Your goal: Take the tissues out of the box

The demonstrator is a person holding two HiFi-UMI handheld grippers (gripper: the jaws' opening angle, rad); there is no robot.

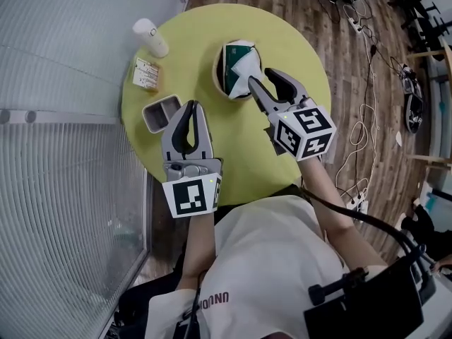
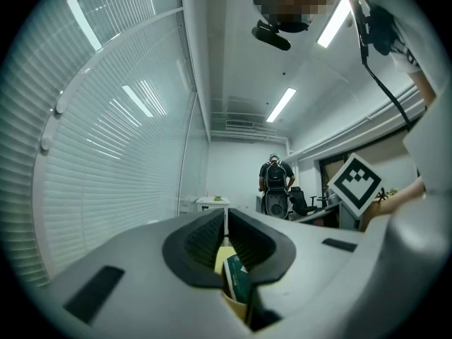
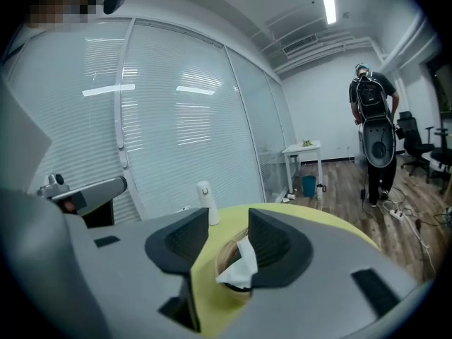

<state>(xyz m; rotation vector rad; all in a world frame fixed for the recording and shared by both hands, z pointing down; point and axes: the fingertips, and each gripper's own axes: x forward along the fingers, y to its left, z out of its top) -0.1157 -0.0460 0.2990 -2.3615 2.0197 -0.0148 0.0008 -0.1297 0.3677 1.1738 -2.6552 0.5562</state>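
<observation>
A round tissue box [image 1: 227, 55] with a wooden rim and green top stands on the yellow-green table [image 1: 212, 161], a white tissue [image 1: 248, 68] standing out of its opening. My right gripper [image 1: 260, 78] is at the box's near right edge, beside the tissue, jaws open with nothing between the pads. In the right gripper view the tissue [image 3: 239, 265] shows in the gap just beyond the right gripper [image 3: 227, 222]. My left gripper [image 1: 191, 106] hovers left of the box, shut and empty. The left gripper [image 2: 226, 217] shows the box [image 2: 237, 280] low in its gap.
A white bottle [image 1: 150, 37], a small printed packet [image 1: 146, 74] and a grey rectangular tray [image 1: 162, 113] sit on the table's left side. Blinds and glass walls run along the left. Cables [image 1: 364, 119] lie on the wooden floor. A person [image 3: 373, 136] stands far off.
</observation>
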